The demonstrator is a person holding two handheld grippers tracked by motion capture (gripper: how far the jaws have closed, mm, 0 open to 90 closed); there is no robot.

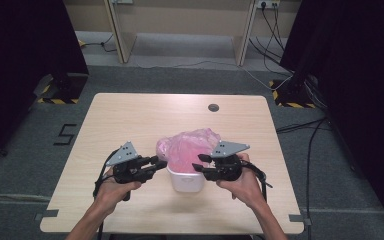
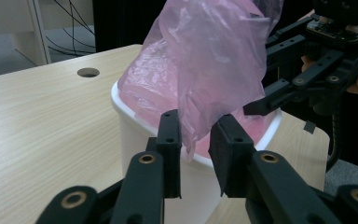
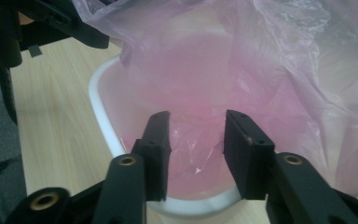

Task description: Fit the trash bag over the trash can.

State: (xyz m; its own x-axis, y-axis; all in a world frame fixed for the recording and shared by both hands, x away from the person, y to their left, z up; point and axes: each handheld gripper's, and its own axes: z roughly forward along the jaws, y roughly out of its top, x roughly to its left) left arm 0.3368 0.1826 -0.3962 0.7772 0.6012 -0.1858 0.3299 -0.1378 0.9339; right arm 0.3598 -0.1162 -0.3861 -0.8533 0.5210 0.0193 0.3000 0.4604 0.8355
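Observation:
A small white bin [image 1: 185,182] stands near the table's front middle, lined with a crumpled pink plastic bag [image 1: 187,145] that billows above its rim. My left gripper [image 1: 159,162] is at the bin's left side. In the left gripper view its jaws [image 2: 196,126] stand apart with a hanging fold of the bag [image 2: 205,60] between them, and the pads are not visibly pressing it. My right gripper [image 1: 201,163] is at the bin's right rim. In the right gripper view it [image 3: 198,121] is open over the rim [image 3: 102,116], facing the bag's inside [image 3: 200,70].
The bin rests on a light wooden table [image 1: 130,115] with a round cable hole [image 1: 213,107] near its far edge. Cables [image 1: 310,130] run over the grey floor at the right, and dark curtains flank both sides.

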